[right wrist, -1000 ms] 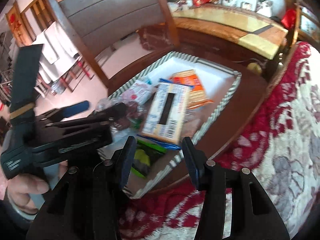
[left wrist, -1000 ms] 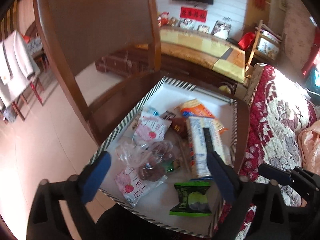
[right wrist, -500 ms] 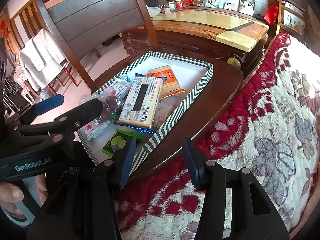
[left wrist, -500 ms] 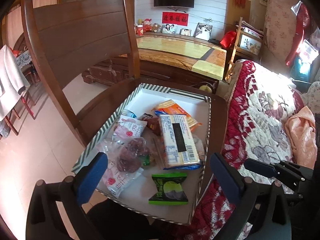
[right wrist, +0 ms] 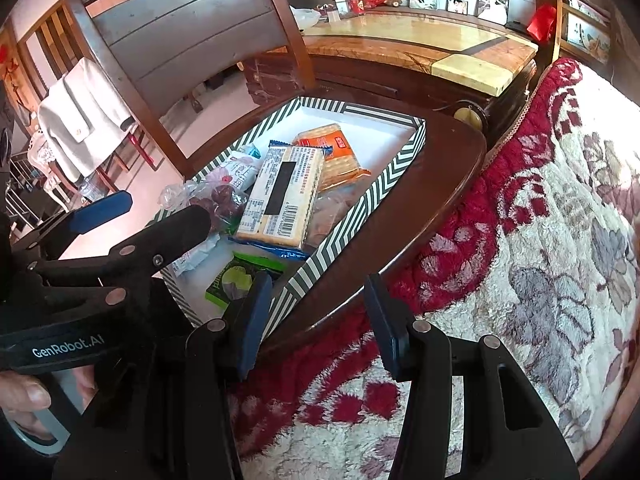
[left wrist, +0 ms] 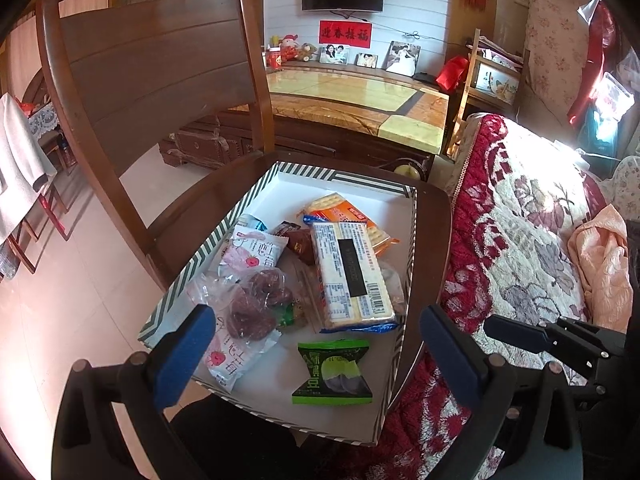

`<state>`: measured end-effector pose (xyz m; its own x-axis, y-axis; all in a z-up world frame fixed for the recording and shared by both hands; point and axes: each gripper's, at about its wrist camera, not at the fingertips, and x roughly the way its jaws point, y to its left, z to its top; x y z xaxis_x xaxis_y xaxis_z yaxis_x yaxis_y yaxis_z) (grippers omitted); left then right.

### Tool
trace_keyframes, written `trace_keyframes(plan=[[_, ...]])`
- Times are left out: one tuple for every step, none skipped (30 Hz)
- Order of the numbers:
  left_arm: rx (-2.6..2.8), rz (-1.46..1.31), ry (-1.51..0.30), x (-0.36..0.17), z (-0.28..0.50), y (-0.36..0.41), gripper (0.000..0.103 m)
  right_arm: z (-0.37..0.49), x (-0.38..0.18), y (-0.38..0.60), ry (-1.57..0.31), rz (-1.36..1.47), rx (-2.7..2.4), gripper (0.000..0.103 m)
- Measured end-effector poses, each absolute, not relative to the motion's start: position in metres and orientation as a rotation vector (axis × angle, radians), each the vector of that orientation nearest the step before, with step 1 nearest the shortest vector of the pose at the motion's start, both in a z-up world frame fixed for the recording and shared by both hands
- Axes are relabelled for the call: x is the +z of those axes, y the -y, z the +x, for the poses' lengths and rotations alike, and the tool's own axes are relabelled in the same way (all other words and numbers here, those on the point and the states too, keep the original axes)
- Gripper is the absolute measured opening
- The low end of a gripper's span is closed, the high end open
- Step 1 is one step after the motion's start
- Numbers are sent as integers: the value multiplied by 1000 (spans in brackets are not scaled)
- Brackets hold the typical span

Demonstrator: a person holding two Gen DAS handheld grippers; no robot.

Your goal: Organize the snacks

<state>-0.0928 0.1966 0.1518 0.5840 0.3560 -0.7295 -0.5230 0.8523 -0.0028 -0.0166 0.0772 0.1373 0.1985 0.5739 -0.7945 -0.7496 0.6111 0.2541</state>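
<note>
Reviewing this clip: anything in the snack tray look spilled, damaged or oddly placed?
Nothing looks spilled or torn. The snacks lie in a loose jumble in the striped tray: the cracker pack sits askew across the orange pack, and the green packet lies apart near the front. Both grippers are empty.

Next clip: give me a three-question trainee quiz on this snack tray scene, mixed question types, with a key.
1. True or false: the green snack packet lies inside the striped tray.
2. What lies under the far end of the large cracker pack? A) an orange cracker pack B) a bottle C) a plate
3. Fill in: the left gripper and right gripper are both ____, holding nothing.

Key: 1 true; 2 A, the orange cracker pack; 3 open.
</note>
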Motion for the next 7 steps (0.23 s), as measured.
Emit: trace_keyframes(plan=[[518, -228, -796, 152, -93, -197, 103, -17, 137, -77, -1008, -205, 935, 48], [518, -227, -793, 152, -93, -197, 103, -17, 137, -77, -1009, -205, 935, 48], [519, -225, -787, 152, -94, -196, 103, -17, 137, -77, -1009, -207, 934, 48], [520, -221, -781, 152, -94, -196, 103, -17, 137, -77, -1009, -207, 934, 48], [521, -215, -778, 152, -94, -195, 103, -17, 137, -77, -1010, -208, 933, 48], [523, -210, -780, 152, -93, -194, 103, -17, 137, -77, -1010, -206, 934, 48], [521, -206, -782, 152, -92, -193, 103, -17, 137, -77, -1008, -203, 933, 48]])
